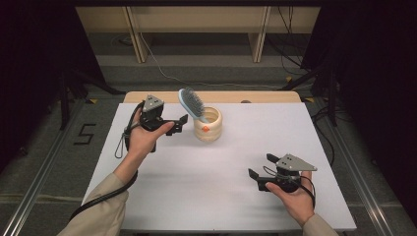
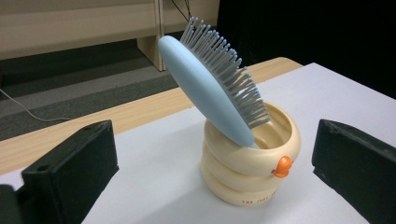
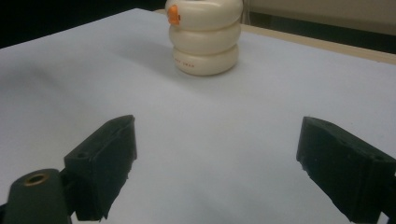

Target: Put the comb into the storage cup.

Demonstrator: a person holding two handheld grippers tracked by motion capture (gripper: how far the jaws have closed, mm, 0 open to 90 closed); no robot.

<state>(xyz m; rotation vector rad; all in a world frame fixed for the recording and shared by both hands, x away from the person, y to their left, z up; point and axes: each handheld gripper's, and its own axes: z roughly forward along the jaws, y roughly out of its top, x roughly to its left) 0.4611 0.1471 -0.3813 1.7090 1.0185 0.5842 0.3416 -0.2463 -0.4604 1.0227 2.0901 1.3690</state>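
The hairbrush (image 1: 191, 103) is seen propped in the cup (image 1: 208, 129) near the desk's far edge, just beside the spread-jawed, empty left gripper (image 1: 184, 123); the right gripper (image 1: 259, 166) is held agape, well apart.

Beige sleeves; each black hand-held gripper (image 1: 179, 123) carries a grey three-cornered plate and cable.

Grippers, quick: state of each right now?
Left gripper: open, holding nothing, beside the cup with the hairbrush.
Right gripper: open, holding nothing, over the table.
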